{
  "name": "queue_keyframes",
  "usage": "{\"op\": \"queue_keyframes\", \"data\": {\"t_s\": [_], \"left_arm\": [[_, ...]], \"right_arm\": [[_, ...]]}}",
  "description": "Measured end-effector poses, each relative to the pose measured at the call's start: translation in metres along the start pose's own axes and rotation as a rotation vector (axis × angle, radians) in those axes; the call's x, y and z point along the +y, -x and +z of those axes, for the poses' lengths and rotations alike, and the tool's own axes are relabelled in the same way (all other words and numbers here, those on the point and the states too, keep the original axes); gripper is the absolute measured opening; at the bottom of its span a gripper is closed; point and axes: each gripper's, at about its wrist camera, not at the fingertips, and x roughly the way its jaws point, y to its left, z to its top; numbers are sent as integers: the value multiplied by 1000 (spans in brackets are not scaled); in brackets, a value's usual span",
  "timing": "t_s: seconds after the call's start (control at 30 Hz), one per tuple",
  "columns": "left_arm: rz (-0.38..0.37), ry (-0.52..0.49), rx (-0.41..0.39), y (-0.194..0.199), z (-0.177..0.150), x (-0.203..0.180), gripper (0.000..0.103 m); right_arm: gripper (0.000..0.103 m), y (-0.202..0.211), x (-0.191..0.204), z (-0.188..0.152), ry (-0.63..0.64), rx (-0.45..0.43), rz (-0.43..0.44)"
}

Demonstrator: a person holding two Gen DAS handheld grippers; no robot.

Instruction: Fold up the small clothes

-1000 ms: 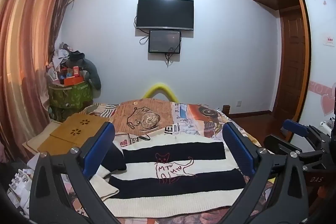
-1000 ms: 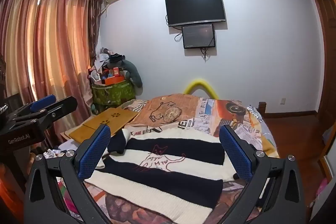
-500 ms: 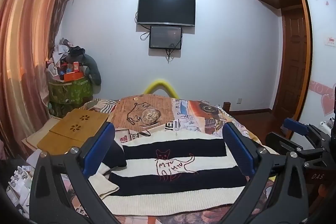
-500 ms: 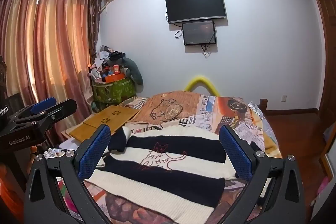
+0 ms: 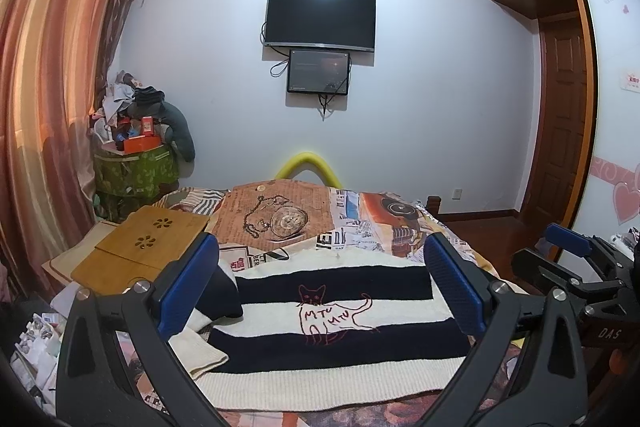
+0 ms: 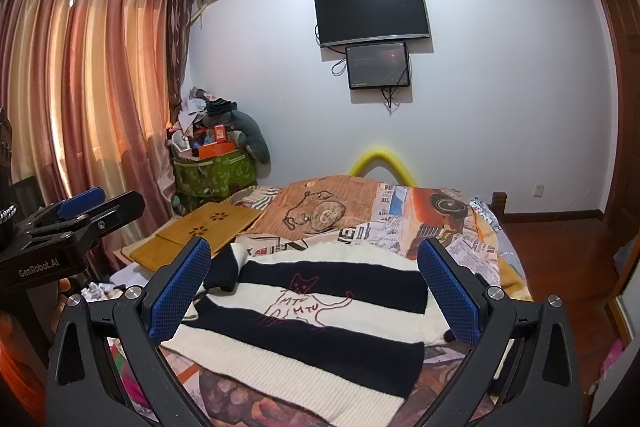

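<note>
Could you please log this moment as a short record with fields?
garment: striped sweater, spread flat on the bed, unfolded
motif: cat outline, facing up
left sleeve area: bunched beside the wooden lap tray
left gripper: open, above sweater, holding nothing
right gripper: open, above sweater, holding nothing
fold progress: none visible

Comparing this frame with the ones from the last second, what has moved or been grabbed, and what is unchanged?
Only the cameras shifted: both views tilted slightly, so the room sits a little lower in frame than a second ago. Nothing was taken hold of or let go. The left gripper and right gripper stay open above the striped sweater, which lies spread flat on the bed as before, one sleeve folded in at its left.
</note>
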Motion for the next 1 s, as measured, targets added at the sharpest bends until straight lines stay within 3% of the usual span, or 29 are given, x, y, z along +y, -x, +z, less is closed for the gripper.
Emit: {"op": "queue_keyframes", "data": {"t_s": [1.0], "left_arm": [[3,-6,-7,4,2,-3,103]], "right_arm": [[103,0,-5,4,-7,-6,-1]]}}
